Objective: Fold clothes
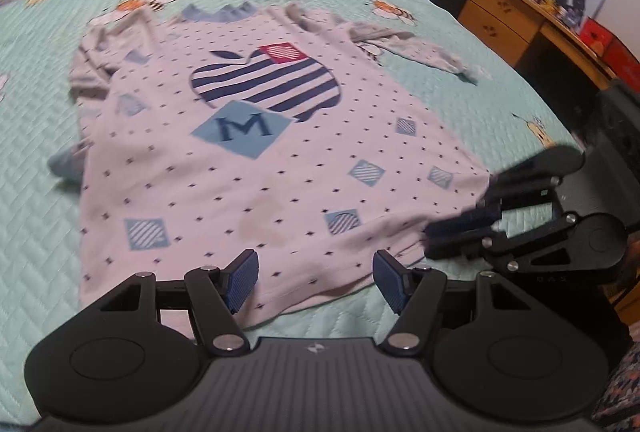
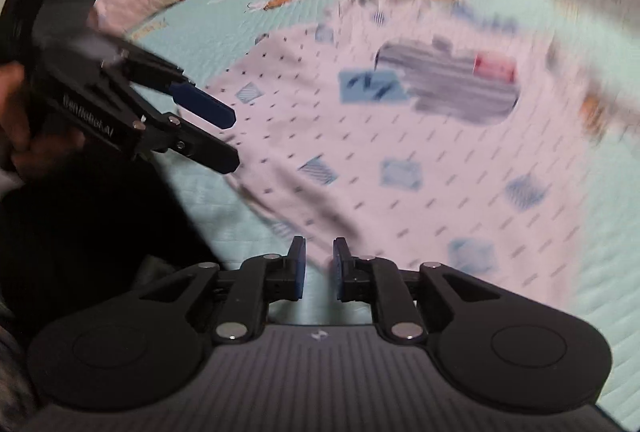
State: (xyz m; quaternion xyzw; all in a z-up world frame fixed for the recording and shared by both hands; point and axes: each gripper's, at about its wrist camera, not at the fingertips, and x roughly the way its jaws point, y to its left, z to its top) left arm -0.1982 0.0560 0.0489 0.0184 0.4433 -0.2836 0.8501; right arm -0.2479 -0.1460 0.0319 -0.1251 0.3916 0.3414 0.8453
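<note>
The white dotted cotton shirt [image 1: 240,159] lies flat and unfolded on the mint quilted bedspread [image 1: 36,191] — the left gripper [image 1: 314,282] gapes empty at its hem, and the right gripper [image 2: 319,264], slightly parted, grips nothing — every fold remains.

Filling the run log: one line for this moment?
stage: pre-fold | shirt: flat on bed | left gripper: open at hem | right gripper: narrowly open, empty

White shirt [image 1: 248,159] flat on green bedspread [image 1: 40,191]; left gripper [image 1: 316,282] fingers apart over hem.
</note>
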